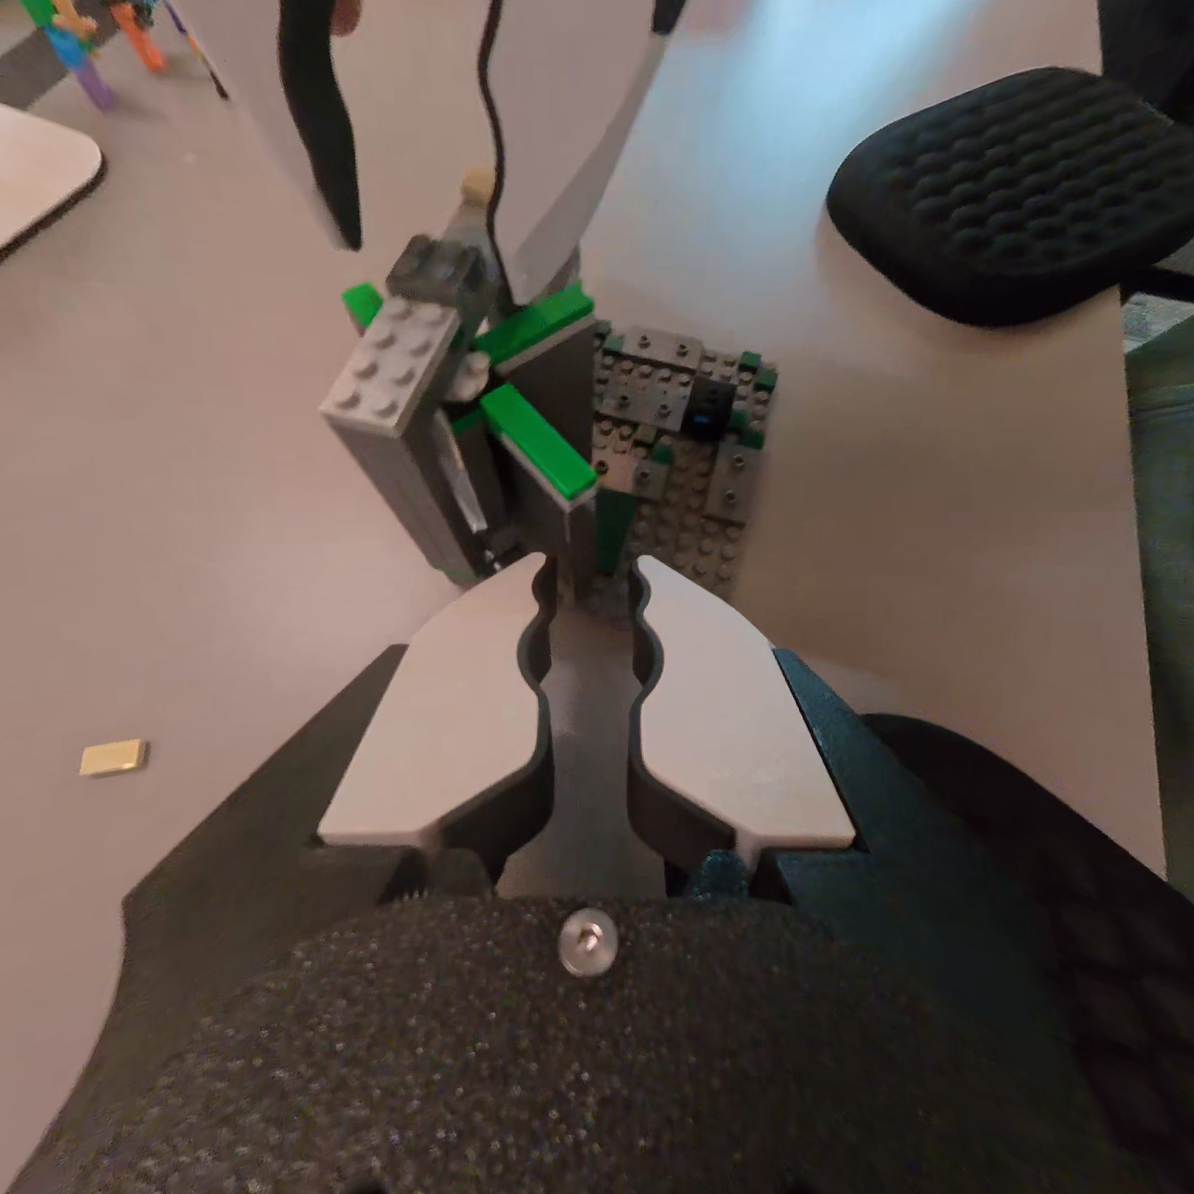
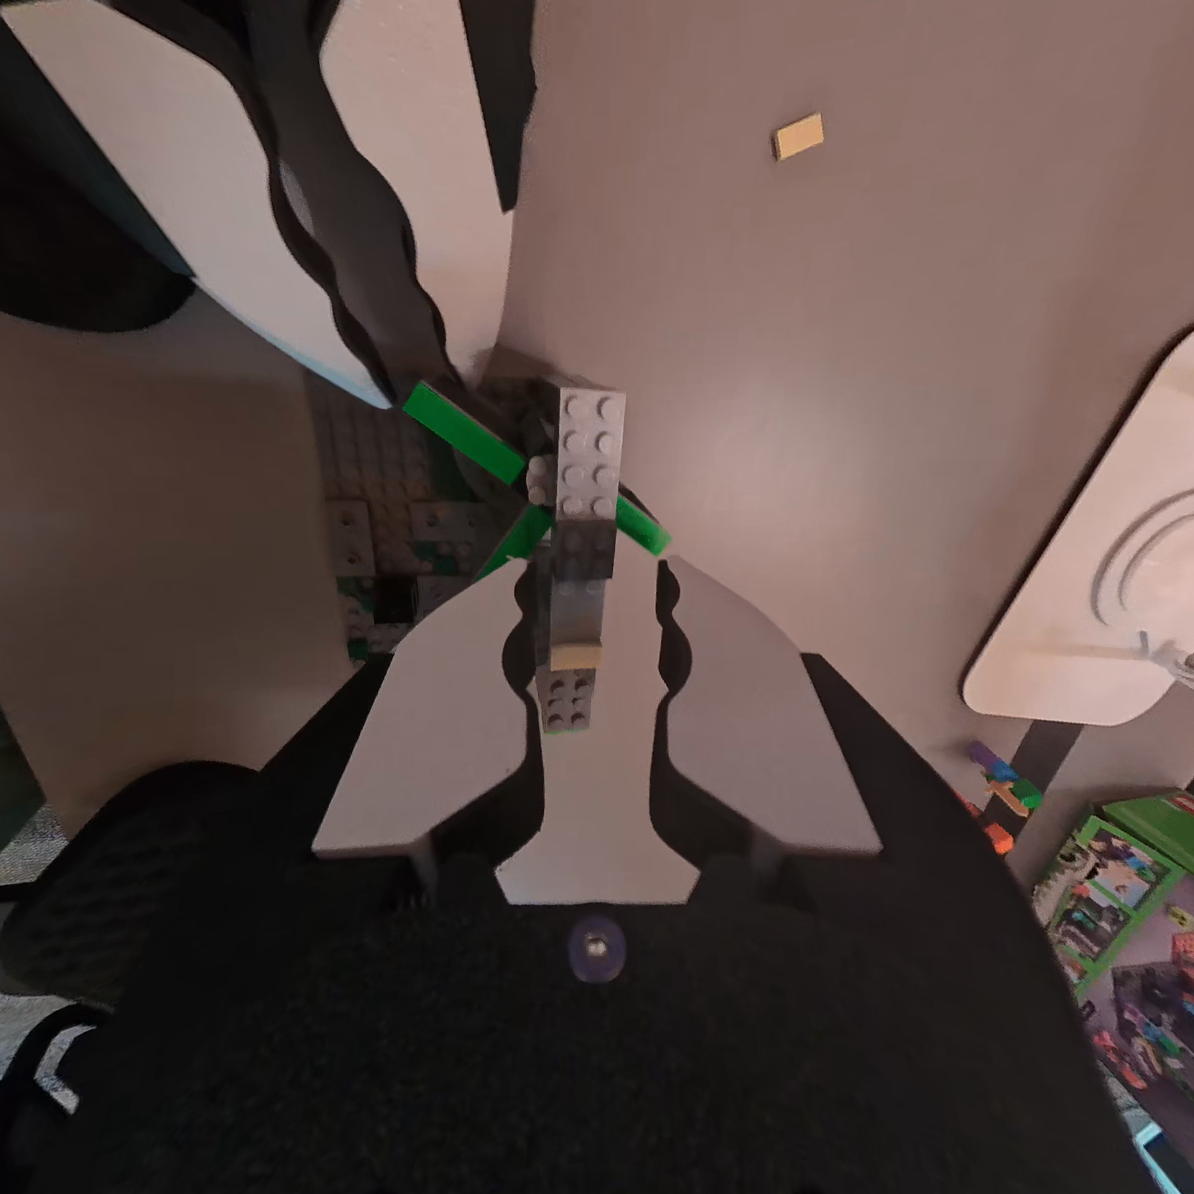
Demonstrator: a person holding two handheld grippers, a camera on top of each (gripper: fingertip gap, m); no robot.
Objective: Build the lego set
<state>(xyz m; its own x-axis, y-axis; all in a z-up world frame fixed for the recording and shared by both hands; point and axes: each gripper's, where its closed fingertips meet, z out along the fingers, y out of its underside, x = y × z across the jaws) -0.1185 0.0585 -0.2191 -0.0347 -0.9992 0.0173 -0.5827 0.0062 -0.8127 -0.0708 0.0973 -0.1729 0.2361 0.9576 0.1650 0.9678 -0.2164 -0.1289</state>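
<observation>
The lego build (image 1: 400, 413) is a grey tower with green-topped panels on a grey studded baseplate (image 1: 685, 452), standing on the pale table. My left gripper (image 1: 591, 562) is closed on the near edge of a grey and green panel. It also shows in the right wrist view, where its white finger (image 2: 194, 213) reaches down to a green tile (image 2: 462, 439). My right gripper (image 2: 591, 565) is open and straddles the tower (image 2: 591, 452), whose tan-capped end (image 2: 575, 656) lies between the fingers without touching the right one. Its black finger (image 1: 323, 129) shows above the build in the left wrist view.
A loose tan tile (image 1: 113, 756) lies on the table, also in the right wrist view (image 2: 798, 136). A black chair seat (image 1: 1021, 194) is beyond the table edge. A white tray (image 2: 1098, 549), a green lego box (image 2: 1111, 904) and colourful figures (image 1: 84, 58) sit off to the side.
</observation>
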